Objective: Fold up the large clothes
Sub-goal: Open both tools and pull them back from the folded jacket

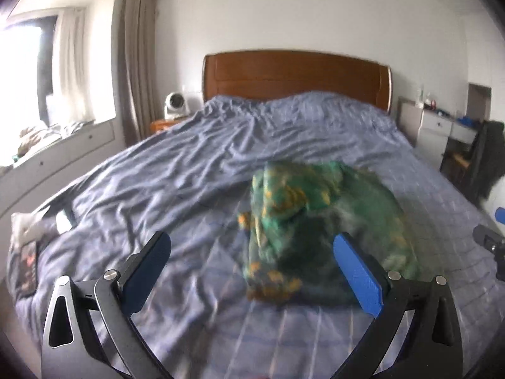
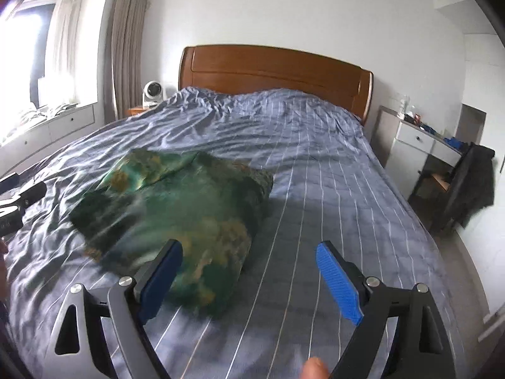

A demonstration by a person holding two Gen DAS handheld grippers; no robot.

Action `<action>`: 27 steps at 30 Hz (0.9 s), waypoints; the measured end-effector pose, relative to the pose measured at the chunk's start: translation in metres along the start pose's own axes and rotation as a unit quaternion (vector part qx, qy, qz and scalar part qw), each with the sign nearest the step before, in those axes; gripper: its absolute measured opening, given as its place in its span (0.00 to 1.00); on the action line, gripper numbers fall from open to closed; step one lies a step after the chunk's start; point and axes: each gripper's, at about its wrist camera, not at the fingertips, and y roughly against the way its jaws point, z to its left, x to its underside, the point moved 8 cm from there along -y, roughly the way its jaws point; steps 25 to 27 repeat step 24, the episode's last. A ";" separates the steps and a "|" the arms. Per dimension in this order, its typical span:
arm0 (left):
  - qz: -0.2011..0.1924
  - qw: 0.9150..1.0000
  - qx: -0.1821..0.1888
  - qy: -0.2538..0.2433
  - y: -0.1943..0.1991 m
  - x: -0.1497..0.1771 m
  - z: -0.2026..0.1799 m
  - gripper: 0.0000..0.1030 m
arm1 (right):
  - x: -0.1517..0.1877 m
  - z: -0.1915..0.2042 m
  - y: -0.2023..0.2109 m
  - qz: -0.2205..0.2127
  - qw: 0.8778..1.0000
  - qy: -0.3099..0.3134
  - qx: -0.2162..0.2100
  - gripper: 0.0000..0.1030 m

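Left hand-held gripper (image 1: 252, 252) spread wide above the bed (image 1: 164, 173), gripping nothing. Right hand-held gripper (image 2: 249, 260) likewise spread wide and empty. Green patterned garment (image 1: 318, 221) bundled in a blurred heap on the striped blue cover, mid-bed, nearer the foot edge than the wooden headboard (image 1: 296, 75).

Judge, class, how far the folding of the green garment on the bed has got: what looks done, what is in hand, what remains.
Looks done: the green garment lies as a compact bundle on the bed, though blur hides how neat it is. In hand: nothing; the left gripper and right gripper are both open and empty. Left: perhaps only tidying.
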 end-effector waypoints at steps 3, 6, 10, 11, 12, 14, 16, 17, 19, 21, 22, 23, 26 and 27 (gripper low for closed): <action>0.024 1.000 0.014 -0.015 0.009 0.010 -0.020 1.00 | 0.017 0.002 0.027 0.030 0.999 -0.012 0.010 0.86; 0.044 0.999 0.013 -0.018 0.025 0.024 -0.031 1.00 | 0.035 0.006 0.052 0.042 0.999 -0.026 0.017 0.86; 0.069 0.997 0.029 -0.009 0.043 0.036 -0.044 1.00 | 0.048 0.008 0.068 0.049 0.998 -0.024 0.029 0.86; 0.075 0.997 0.028 -0.010 0.044 0.040 -0.047 1.00 | 0.052 0.009 0.071 0.050 0.998 -0.025 0.028 0.86; 0.078 0.997 0.026 -0.013 0.045 0.042 -0.048 1.00 | 0.055 0.010 0.075 0.051 0.998 -0.026 0.025 0.86; 0.079 0.997 0.017 -0.020 0.048 0.046 -0.050 1.00 | 0.062 0.009 0.080 0.055 0.998 -0.030 0.022 0.86; 0.080 0.996 0.012 -0.024 0.049 0.049 -0.051 1.00 | 0.067 0.009 0.082 0.059 0.998 -0.031 0.023 0.86; 0.081 0.996 0.014 -0.021 0.050 0.051 -0.052 1.00 | 0.069 0.010 0.083 0.060 0.997 -0.030 0.023 0.86; 0.096 0.995 0.016 -0.010 0.050 0.055 -0.051 1.00 | 0.073 0.011 0.085 0.063 0.997 -0.029 0.023 0.86; 0.102 0.995 0.023 0.001 0.050 0.058 -0.050 1.00 | 0.077 0.011 0.087 0.066 0.997 -0.031 0.020 0.86; 0.102 0.995 0.024 0.006 0.051 0.059 -0.049 1.00 | 0.078 0.011 0.088 0.066 0.997 -0.031 0.019 0.86; 0.101 0.995 0.024 0.007 0.052 0.060 -0.049 1.00 | 0.078 0.011 0.089 0.065 0.997 -0.031 0.019 0.86; 0.099 0.995 0.025 0.005 0.054 0.060 -0.050 1.00 | 0.078 0.011 0.091 0.064 0.997 -0.030 0.019 0.86; 0.099 0.995 0.025 0.005 0.054 0.060 -0.050 1.00 | 0.078 0.011 0.091 0.064 0.997 -0.030 0.019 0.86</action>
